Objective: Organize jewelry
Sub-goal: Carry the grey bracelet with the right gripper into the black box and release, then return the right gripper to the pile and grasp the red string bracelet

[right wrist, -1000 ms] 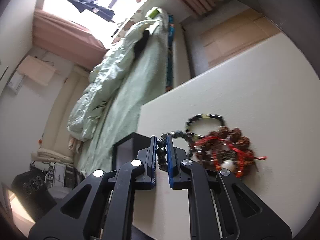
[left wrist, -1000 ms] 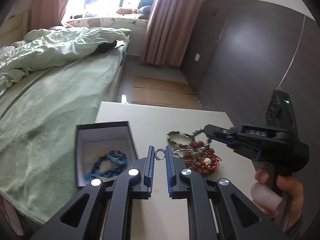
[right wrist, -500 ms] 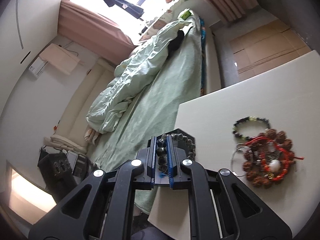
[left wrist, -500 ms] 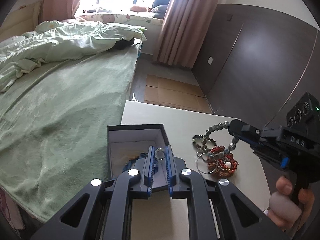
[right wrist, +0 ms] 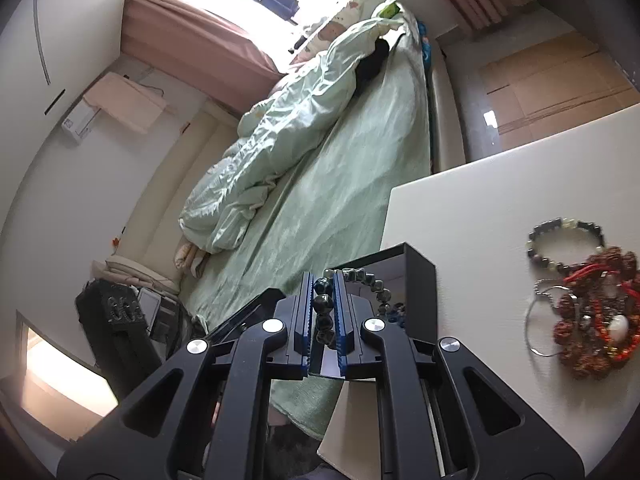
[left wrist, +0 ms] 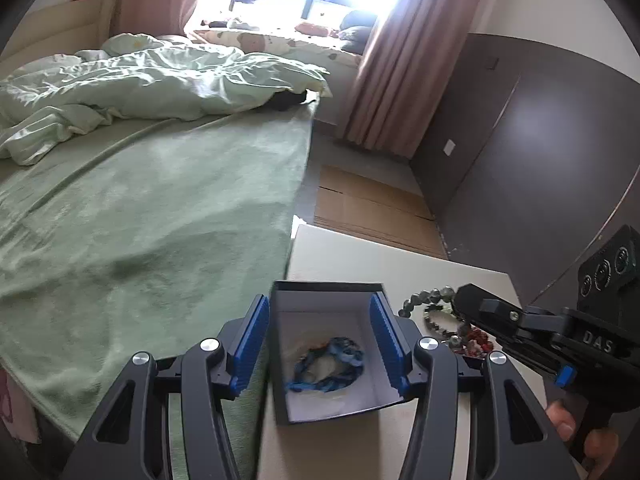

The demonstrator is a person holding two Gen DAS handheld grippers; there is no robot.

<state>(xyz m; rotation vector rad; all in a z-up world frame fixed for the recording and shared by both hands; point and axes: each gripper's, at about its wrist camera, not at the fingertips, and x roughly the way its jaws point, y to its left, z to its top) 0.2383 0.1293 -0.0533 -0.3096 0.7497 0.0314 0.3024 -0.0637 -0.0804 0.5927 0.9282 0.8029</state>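
While the right gripper [right wrist: 324, 312] pinches a dark bead bracelet [right wrist: 325, 308] between near-closed fingers, above the box [left wrist: 320, 292] at the tabletop's [left wrist: 400, 260] bed-side edge, the left gripper [left wrist: 320, 344] gapes wide, empty. The strand looks light and floppy (beads slippery); grip across one bead.

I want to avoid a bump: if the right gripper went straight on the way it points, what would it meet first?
Probably the dark box: the right gripper, shut on the dark bead bracelet, points at its open top. Depth is unclear.
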